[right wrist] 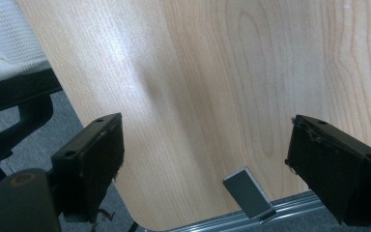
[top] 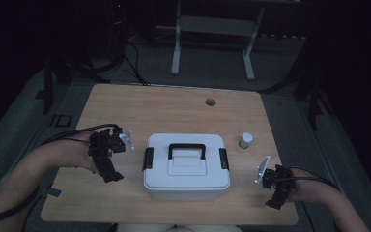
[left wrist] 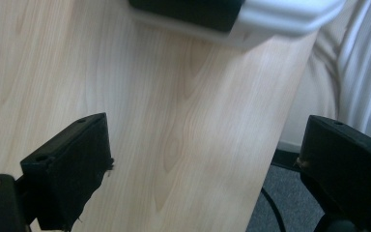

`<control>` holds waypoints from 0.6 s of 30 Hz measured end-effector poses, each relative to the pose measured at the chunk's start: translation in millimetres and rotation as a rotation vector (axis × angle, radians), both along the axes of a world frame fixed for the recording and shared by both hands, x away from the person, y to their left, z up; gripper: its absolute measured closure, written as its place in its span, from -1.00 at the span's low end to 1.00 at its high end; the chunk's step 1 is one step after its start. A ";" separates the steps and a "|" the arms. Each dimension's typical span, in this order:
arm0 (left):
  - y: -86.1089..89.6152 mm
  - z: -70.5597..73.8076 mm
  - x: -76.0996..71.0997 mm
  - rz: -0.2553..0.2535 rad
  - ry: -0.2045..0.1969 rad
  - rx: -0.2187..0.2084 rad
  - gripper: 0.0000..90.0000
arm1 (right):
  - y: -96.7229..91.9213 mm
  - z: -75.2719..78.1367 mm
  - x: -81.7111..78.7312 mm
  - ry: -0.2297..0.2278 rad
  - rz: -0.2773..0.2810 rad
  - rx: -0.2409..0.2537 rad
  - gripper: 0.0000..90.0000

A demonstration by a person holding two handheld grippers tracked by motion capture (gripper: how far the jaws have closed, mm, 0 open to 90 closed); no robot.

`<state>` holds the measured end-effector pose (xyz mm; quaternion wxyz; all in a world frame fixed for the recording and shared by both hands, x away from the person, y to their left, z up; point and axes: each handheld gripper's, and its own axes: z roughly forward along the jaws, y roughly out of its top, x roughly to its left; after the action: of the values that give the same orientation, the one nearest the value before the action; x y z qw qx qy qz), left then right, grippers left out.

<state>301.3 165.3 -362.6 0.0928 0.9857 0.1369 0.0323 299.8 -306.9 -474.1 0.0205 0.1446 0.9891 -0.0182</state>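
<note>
1. Two claws over one wooden bench, held by hands entering from the near edge.
2. Left claw: beside the left end of the box, not touching it; jaws wide apart, nothing between them, bare wood beneath in the left gripper view.
3. Right claw: near the bench's front right corner, well apart from the box; jaws likewise spread wide and empty, hovering over bare wood close to the rounded bench corner in the right gripper view.
4. Box: white plastic, sitting at the middle of the bench toward the near edge, lid on, black handle lying flat across the top.
5. Black latches on both short ends: left latch facing the left claw, right latch on the far side.
6. Seen from the left gripper view: box corner and a dark latch at the top edge, ahead of the open jaws.
7. Small white bottle: upright, just right of the box, apart from it and between box and right bench edge.
8. Round hole in the bench near the far edge.
9. Small grey plate by the bench edge between the right jaws in the right gripper view; nature unclear.
</note>
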 end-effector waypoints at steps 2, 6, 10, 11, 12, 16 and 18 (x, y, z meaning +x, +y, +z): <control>-17.6 4.9 5.4 -0.035 -0.016 0.006 -0.91 | -0.4 -0.4 0.3 -0.010 -0.007 -0.018 -0.72; -36.4 8.3 13.1 -0.061 -0.019 0.008 -0.91 | 0.1 -0.5 0.6 -0.007 -0.002 -0.006 -0.72; -55.2 9.7 21.7 -0.100 -0.032 0.009 -0.91 | 0.9 -1.2 0.5 -0.001 0.007 -0.002 -0.70; -59.6 9.5 24.1 -0.107 -0.029 0.007 -0.90 | 1.0 -1.5 0.8 0.003 0.009 -0.002 -0.70; -65.1 9.0 26.7 -0.114 -0.035 0.008 -0.89 | 1.1 -2.1 1.0 0.007 0.013 -0.001 -0.70; -76.7 8.9 32.1 -0.137 -0.038 0.003 -0.88 | 2.5 -4.4 1.6 0.025 0.020 -0.003 -0.68; -88.4 9.4 37.1 -0.151 -0.034 -0.007 -0.88 | 3.1 -4.9 1.5 0.028 0.024 -0.003 -0.67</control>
<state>338.3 76.9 -353.1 0.1004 0.9922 0.0607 0.0413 301.2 -303.8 -479.0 0.0070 0.1324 0.9909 -0.0212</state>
